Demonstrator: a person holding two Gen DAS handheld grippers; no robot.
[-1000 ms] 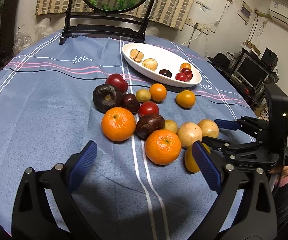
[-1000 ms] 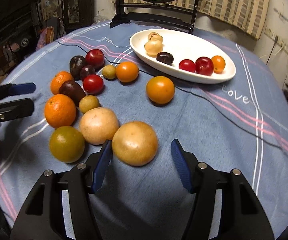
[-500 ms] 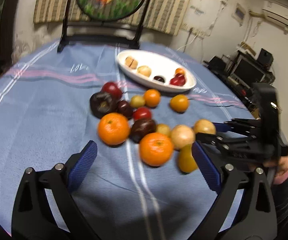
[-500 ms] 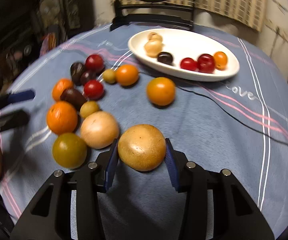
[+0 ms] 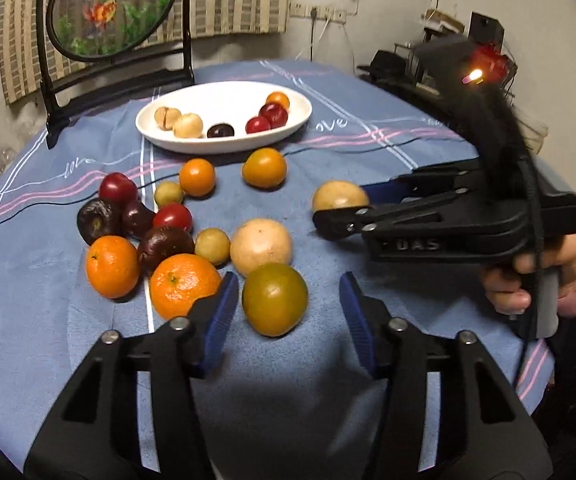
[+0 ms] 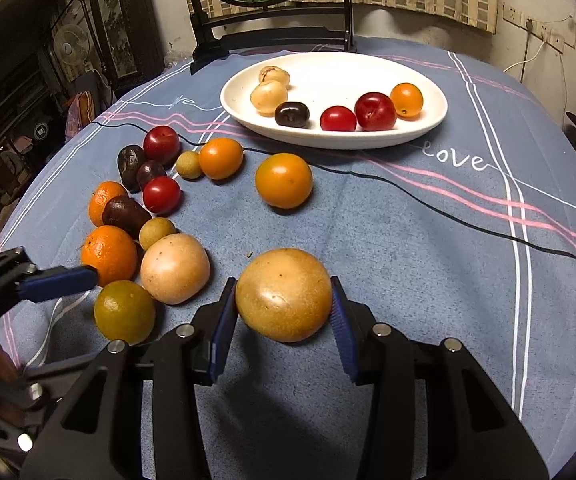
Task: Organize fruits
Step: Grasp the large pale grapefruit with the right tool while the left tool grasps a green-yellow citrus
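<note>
My right gripper [image 6: 284, 312] is shut on a tan round fruit [image 6: 284, 294] and holds it above the blue cloth; it also shows in the left wrist view [image 5: 340, 198]. My left gripper [image 5: 284, 312] is open around a green-yellow citrus [image 5: 275, 298] that rests on the cloth. A white oval plate [image 6: 328, 136] at the back holds several small fruits. Loose oranges, plums and small round fruits lie in a cluster on the left, among them a pale round fruit [image 6: 175, 268] and an orange [image 5: 184, 286].
A round table with a blue striped cloth [image 6: 428, 240]. A black stand with a round painted screen [image 5: 108, 12] sits behind the plate. A black cable [image 6: 408, 196] crosses the cloth. A single orange fruit [image 6: 284, 180] lies before the plate.
My right gripper closed on the tan fruit and lifted it off the cloth. My left gripper swung right and moved in around the green-yellow citrus.
</note>
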